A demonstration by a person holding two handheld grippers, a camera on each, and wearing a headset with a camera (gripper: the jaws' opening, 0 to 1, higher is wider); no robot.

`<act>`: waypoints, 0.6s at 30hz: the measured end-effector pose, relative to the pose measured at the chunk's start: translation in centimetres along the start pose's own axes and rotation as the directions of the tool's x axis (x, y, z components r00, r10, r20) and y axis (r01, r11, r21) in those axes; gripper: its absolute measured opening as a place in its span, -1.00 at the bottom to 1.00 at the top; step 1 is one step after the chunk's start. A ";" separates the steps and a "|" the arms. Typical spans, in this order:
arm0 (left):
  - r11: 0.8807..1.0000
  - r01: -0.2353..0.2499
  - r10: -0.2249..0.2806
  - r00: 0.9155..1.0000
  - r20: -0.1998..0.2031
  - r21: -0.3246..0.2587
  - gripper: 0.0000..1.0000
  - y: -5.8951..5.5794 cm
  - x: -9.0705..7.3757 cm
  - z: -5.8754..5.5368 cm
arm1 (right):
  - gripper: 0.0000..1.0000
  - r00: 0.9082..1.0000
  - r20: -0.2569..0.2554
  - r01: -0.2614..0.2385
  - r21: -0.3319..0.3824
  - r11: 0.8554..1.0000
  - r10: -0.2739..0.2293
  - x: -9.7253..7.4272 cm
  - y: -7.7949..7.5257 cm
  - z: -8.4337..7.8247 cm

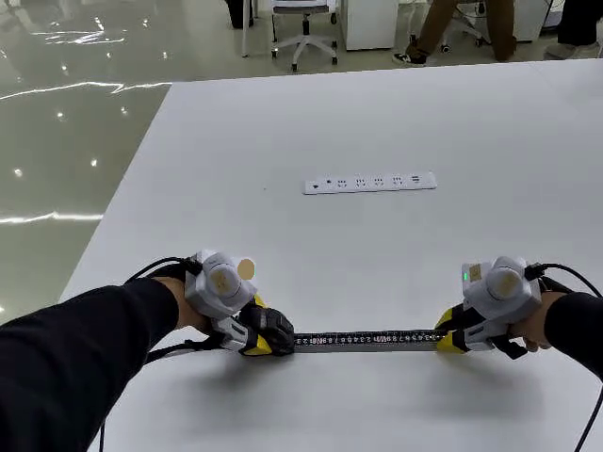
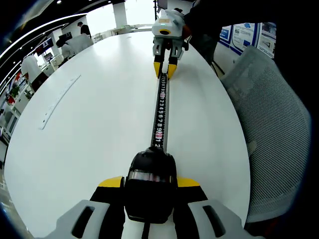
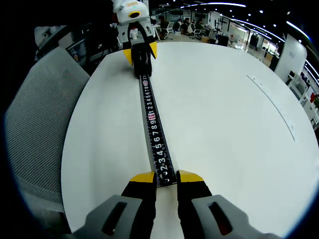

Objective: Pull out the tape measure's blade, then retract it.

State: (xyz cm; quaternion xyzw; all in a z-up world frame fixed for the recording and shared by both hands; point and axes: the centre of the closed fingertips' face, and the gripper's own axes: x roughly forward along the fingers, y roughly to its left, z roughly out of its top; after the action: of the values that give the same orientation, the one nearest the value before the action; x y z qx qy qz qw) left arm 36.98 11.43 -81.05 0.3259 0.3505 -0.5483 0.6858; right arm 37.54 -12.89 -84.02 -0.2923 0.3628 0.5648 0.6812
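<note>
As seen from the head, drawn out across the near part of the table (image 1: 377,122): blade (image 1: 363,340) flat on the top, straight, numbers up, running from the case (image 1: 268,330) on the left to the right gripper (image 1: 448,339); left gripper (image 2: 149,181) clenched around the black case, a yellow tip on either side of it, case resting on the table; right gripper closed on the blade's free end, yellow tips pinching it from both sides, low digits nearest those tips; grippers well apart, facing each other along the blade; black sleeves behind both; white power strip (image 1: 369,183) farther back on the table, well apart from the blade and parallel to it; grey mesh chair (image 2: 269,129) just beside the table's near edge in both gripper views.
</note>
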 end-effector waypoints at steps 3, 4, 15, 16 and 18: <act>1.000 0.000 0.000 1.000 0.000 0.001 -0.33 0.0 0.0 0.0 | -0.79 1.000 0.001 -0.002 -0.004 1.000 0.002 0.0 0.0 0.0; 1.000 0.000 0.000 1.000 0.000 0.001 -0.33 0.0 0.0 -0.1 | -0.79 1.000 0.000 -0.003 -0.004 1.000 0.003 0.0 0.0 0.0; 1.000 -0.001 0.001 1.000 0.007 -0.002 -0.33 0.0 0.0 0.0 | -0.79 1.000 0.002 -0.004 0.012 1.000 0.004 -0.6 -0.1 -0.8; 1.000 -0.001 0.001 1.000 0.006 -0.002 -0.33 0.0 0.0 0.0 | -0.79 1.000 0.002 -0.005 0.013 1.000 0.005 -0.6 -0.1 -0.8; 1.000 -0.001 0.001 1.000 0.006 -0.002 -0.33 0.0 0.0 0.0 | -0.79 1.000 0.001 -0.005 0.012 1.000 0.005 -0.6 -0.1 -0.7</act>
State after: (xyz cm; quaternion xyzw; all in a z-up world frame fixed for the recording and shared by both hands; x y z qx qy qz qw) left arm 36.94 11.40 -81.09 0.3241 0.3489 -0.5485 0.6873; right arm 37.47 -13.85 -83.93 -0.2867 0.3667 0.5645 0.6817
